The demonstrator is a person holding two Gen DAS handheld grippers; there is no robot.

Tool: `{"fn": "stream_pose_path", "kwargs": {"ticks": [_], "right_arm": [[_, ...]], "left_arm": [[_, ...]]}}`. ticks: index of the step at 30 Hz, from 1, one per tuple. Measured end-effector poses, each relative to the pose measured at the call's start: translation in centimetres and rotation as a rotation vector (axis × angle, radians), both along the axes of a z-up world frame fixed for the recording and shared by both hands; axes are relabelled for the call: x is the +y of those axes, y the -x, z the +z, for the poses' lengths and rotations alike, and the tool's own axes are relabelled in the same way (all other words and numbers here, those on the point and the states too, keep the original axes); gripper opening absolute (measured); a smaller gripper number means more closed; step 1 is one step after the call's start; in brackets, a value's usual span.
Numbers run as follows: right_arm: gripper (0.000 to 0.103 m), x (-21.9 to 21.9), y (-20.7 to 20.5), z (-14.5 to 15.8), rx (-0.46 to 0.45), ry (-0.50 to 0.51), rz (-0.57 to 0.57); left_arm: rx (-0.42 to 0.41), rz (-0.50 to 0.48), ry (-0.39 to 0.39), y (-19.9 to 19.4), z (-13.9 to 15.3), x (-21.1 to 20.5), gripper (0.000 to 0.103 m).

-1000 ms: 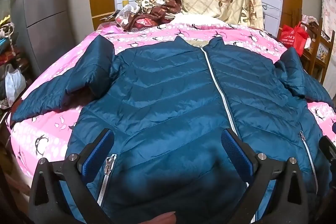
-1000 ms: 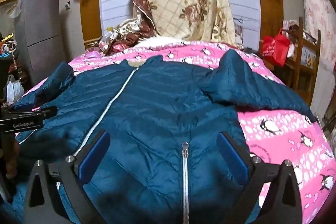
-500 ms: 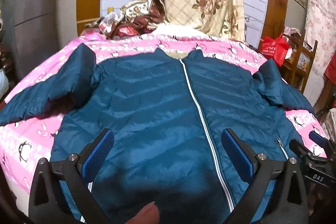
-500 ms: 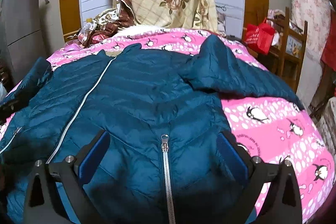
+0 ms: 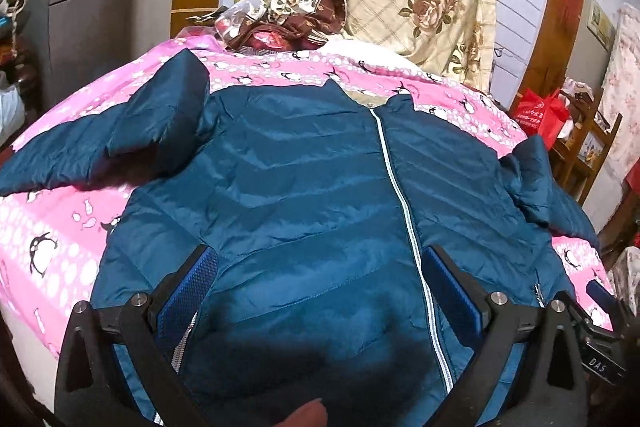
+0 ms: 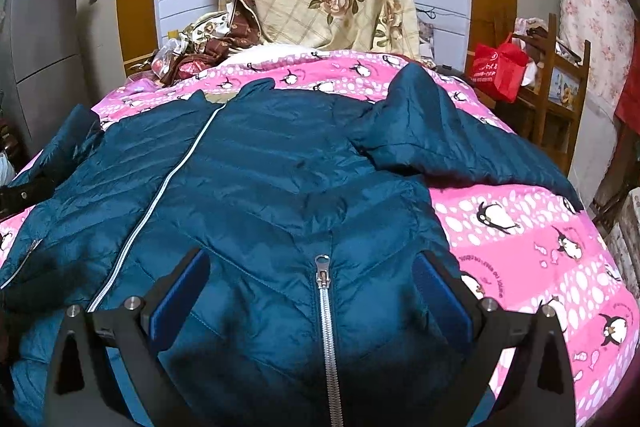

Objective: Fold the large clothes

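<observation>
Jacket (image 5: 304, 179) flat on bedspread (image 6: 540, 227), both grippers (image 5: 320, 291) (image 6: 312, 291) gaping wide and empty above its hem: best pinch hem corners evenly before folding.

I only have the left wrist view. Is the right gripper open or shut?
Observer: Open. The right gripper is over the jacket with its fingers spread.
Operator: What's between the fingers?
Observer: A pocket zipper, with its pull about midway between them.
Operator: And the sleeve on that side?
Observer: The right sleeve lies out sideways on the pink sheet, not folded in yet.
</observation>
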State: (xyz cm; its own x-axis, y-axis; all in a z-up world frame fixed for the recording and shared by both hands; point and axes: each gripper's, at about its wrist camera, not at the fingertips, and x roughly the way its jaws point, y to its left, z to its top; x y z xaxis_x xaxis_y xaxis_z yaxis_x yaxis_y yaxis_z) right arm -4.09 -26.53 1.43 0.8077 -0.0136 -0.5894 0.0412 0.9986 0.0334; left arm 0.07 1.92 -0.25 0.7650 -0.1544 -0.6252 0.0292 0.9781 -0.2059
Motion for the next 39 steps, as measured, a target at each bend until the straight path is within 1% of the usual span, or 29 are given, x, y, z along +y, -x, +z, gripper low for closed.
{"fn": "stream_pose_path", "kwargs": {"ticks": [7, 15, 19, 26, 29, 35, 39], "right_arm": [[0.103, 0.35, -0.14, -0.17, 0.003, 0.003, 0.003], [0.103, 0.42, -0.22, -0.2, 0.002, 0.005, 0.003], [0.103, 0.41, -0.29, -0.33, 0.006, 0.009, 0.005], [0.103, 0.27, -0.3, -0.3, 0.002, 0.009, 0.006], [0.103, 0.29, -0.29, -0.34, 0.0, 0.009, 0.006], [0.103, 0.73, 0.0, -0.16, -0.017, 0.01, 0.026], [0.103, 0.92, 0.07, -0.09, -0.026, 0.011, 0.026]], "left_arm": [[0.002, -0.026, 0.001, -0.23, 0.02, -0.14, 0.077], [-0.038, -0.04, 0.009, 0.33, 0.74, -0.09, 0.077], [-0.035, -0.042, -0.013, 0.28, 0.7, -0.43, 0.077], [-0.005, -0.009, -0.011, -0.09, 0.17, 0.06, 0.077], [0.001, -0.005, -0.027, -0.18, 0.09, 0.0, 0.077], [0.01, -0.016, -0.045, -0.27, 0.09, -0.24, 0.077], [0.002, -0.031, -0.058, -0.07, 0.21, -0.59, 0.077]]}}
